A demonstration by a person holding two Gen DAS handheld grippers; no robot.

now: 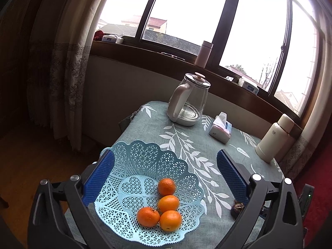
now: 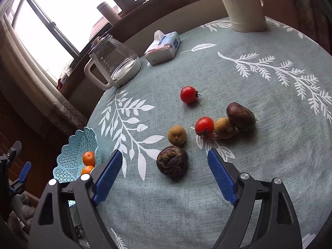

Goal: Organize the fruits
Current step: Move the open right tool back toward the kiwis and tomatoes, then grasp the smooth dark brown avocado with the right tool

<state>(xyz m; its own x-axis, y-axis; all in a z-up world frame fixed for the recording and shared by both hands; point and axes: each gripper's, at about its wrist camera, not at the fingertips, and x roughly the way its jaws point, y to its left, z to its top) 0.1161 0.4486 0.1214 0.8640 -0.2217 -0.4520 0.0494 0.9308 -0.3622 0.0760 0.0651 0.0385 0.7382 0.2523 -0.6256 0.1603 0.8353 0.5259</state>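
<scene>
Oranges [image 1: 166, 205], four of them, sit in the pale blue lattice basket [image 1: 145, 161] at the table's edge, framed by the left gripper [image 1: 166, 178], jaws spread wide and empty. Tomatoes [image 2: 204, 125], two brown-yellow fruits [image 2: 177, 134] and two dark wrinkled fruits [image 2: 172, 161] lie loose on the leaf-print tablecloth [image 2: 269, 145] ahead of the right gripper [image 2: 165, 166], also gaping, holding nothing.

Basket [image 1: 145, 178]: at the table's [image 2: 259, 166] left edge, holding four oranges [image 1: 168, 205] clustered on its near side. Kettle [image 1: 187, 101]: behind the basket, by the far edge. Tissue pack [image 1: 220, 129]: right of the kettle. Flask [image 1: 274, 138]: far right corner. Loose fruit [image 2: 207, 128]: on the cloth to the right of the basket, two tomatoes [image 2: 204, 125] among them.
</scene>
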